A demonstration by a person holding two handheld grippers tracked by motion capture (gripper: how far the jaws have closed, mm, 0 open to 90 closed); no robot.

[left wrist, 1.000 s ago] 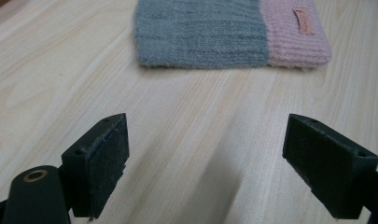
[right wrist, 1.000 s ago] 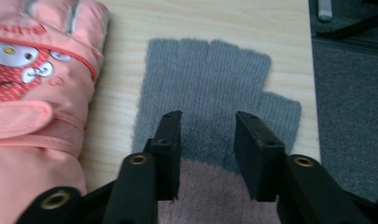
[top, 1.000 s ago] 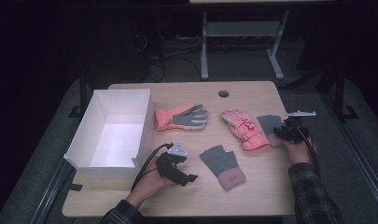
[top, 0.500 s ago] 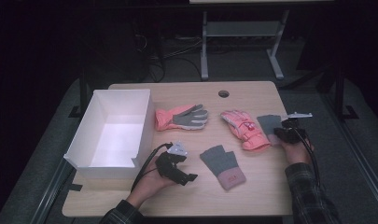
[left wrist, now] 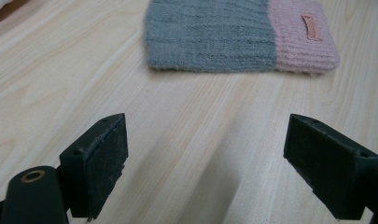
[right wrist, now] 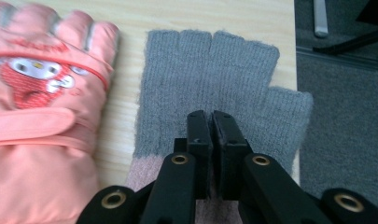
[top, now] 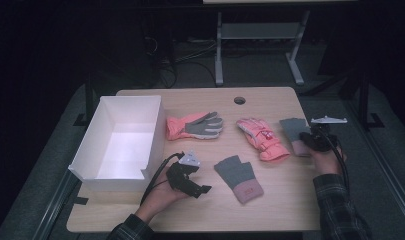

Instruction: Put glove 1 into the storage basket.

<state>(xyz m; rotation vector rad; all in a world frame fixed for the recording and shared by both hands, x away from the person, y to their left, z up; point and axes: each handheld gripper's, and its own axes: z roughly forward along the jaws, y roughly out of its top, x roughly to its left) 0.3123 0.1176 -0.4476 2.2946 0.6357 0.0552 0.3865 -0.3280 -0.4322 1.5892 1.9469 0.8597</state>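
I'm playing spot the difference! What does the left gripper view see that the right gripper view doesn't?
Left gripper view: the left gripper holds its jaws wide apart over bare wood. Ahead lies a grey knit glove with a pink cuff, which has a small label on it.

Right gripper view: the right gripper has its jaws closed together over a grey fingerless glove. Beside that is a puffy pink glove with a cartoon patch, and there is dark carpet past the table edge.

Both: the light wooden table and black jaws.
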